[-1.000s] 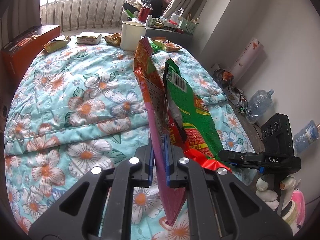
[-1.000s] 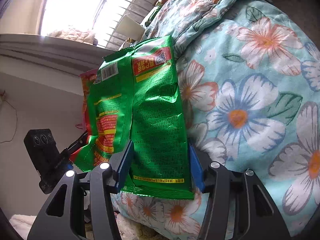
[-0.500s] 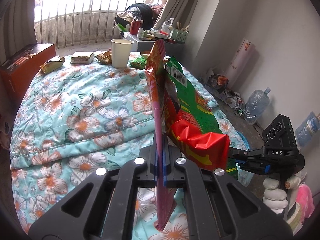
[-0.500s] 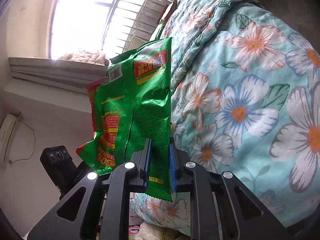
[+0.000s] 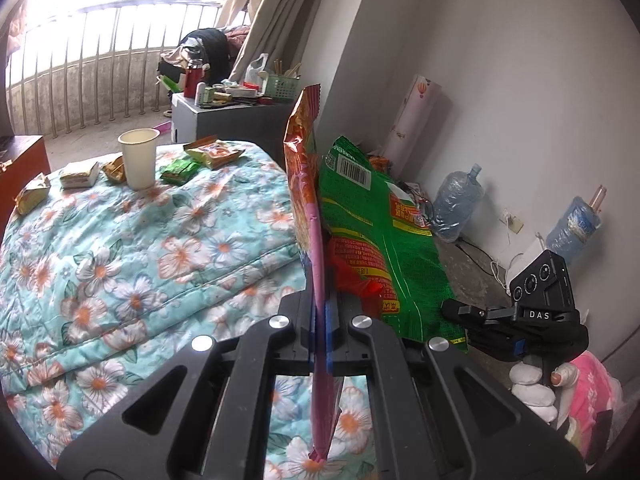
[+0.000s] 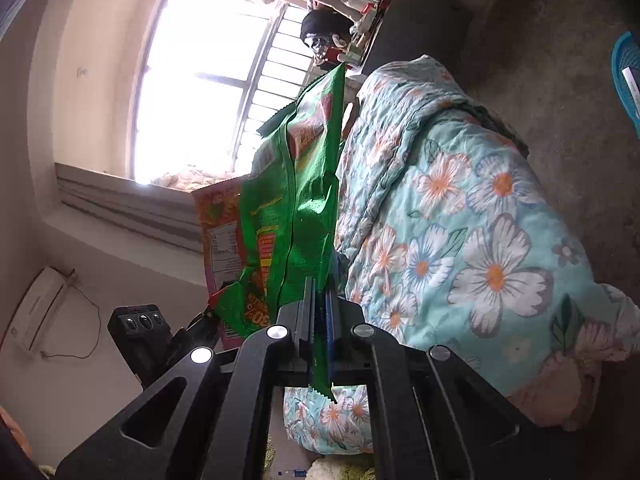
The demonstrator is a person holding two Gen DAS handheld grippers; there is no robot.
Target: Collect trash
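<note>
My left gripper (image 5: 320, 308) is shut on the lower edge of a pink and orange snack bag (image 5: 304, 168), which stands upright on edge above the flowered quilt (image 5: 140, 260). Just right of it hangs a green snack bag (image 5: 372, 216) with a barcode. My right gripper (image 6: 320, 308) has its jaws closing tight on that green bag (image 6: 296, 200), the pads pressing its bottom seam. In the right wrist view the pink bag (image 6: 218, 232) shows behind the green one, with the left gripper (image 6: 200, 320) below it. The right gripper (image 5: 452, 308) appears at the green bag's corner in the left wrist view.
At the bed's far end stand a paper cup (image 5: 138, 158), a small carton (image 5: 79, 174) and several wrappers, one green (image 5: 180, 170). A cluttered side table (image 5: 224, 112) sits beyond. Water bottles (image 5: 456, 204) line the wall. A blue basket (image 6: 628, 76) stands on the floor.
The right gripper's jaws went from wide around the green bag to shut on its bottom edge. Both grippers rose and drew back from the bed with their bags.
</note>
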